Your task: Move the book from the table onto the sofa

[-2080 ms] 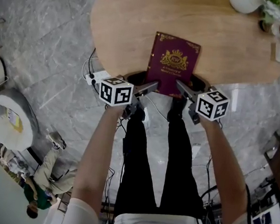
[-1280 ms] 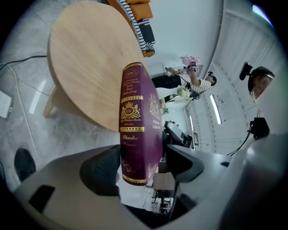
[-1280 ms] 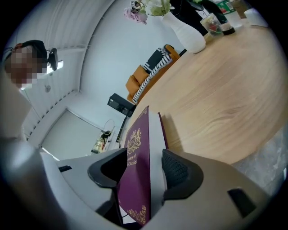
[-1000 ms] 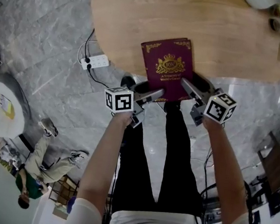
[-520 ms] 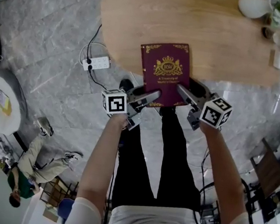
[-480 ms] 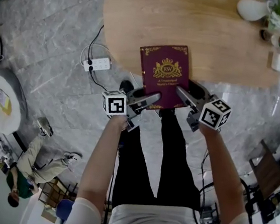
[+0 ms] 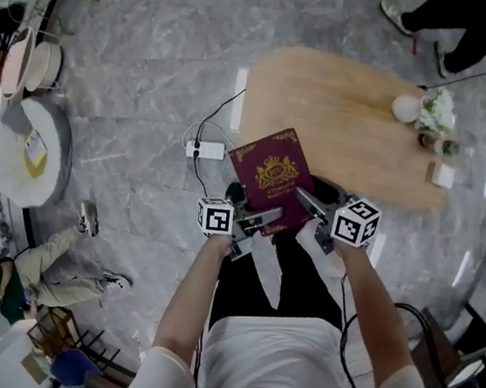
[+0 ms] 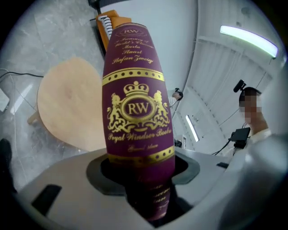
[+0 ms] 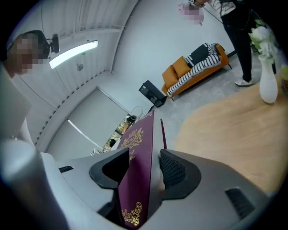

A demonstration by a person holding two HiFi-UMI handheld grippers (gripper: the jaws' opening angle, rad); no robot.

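Note:
The dark red book (image 7: 267,175) with gold print hangs in the air over the near edge of the wooden table (image 7: 348,123), tilted a little. Both grippers hold its near end. My left gripper (image 7: 266,218) is shut on the near left corner, and in the left gripper view the cover (image 8: 137,108) rises up from between its jaws (image 8: 141,173), which have just been closing. My right gripper (image 7: 305,202) is shut on the near right edge and has also just been closing; the book (image 9: 139,152) stands edge-on between its pads (image 9: 144,168). An orange sofa (image 9: 193,67) with a striped cloth stands far off.
A white vase (image 7: 405,108) with flowers and small items stand at the table's far right end. A white power strip (image 7: 204,150) and cables lie on the marble floor to the left. A round white seat (image 7: 28,154) is far left. People stand and sit around the edges.
Both grippers have risen with the book, which has left the tabletop. The table now looks smaller and farther below, and more of the floor shows.

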